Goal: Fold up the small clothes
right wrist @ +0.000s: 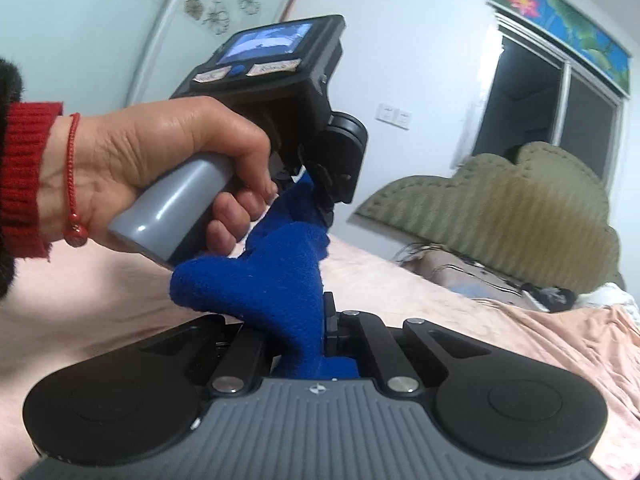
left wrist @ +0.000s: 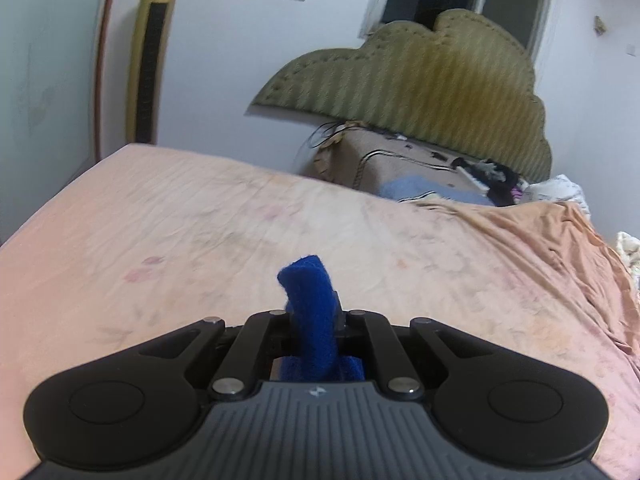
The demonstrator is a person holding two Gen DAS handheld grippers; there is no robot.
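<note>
A small blue knitted garment (right wrist: pixel 276 276) hangs in the air above the pink bed sheet (left wrist: pixel 160 216), stretched between both grippers. My left gripper (left wrist: pixel 312 312) is shut on one end of the blue garment (left wrist: pixel 308 304), which bunches up between its fingers. My right gripper (right wrist: pixel 316 320) is shut on the other end. In the right wrist view the left gripper (right wrist: pixel 320 192) is up and to the left, pinching the cloth, with a person's hand (right wrist: pixel 160 168) in a red sleeve on its grey handle. The fingertips are hidden by the fabric.
A padded olive headboard (left wrist: pixel 420 84) stands at the back. Below it lie a brown blanket (left wrist: pixel 400 168), a blue cloth (left wrist: pixel 424 188) and dark clutter (left wrist: pixel 496 172). A gold-framed panel (left wrist: pixel 152 52) leans on the left wall. A window (right wrist: pixel 552 104) is at the right.
</note>
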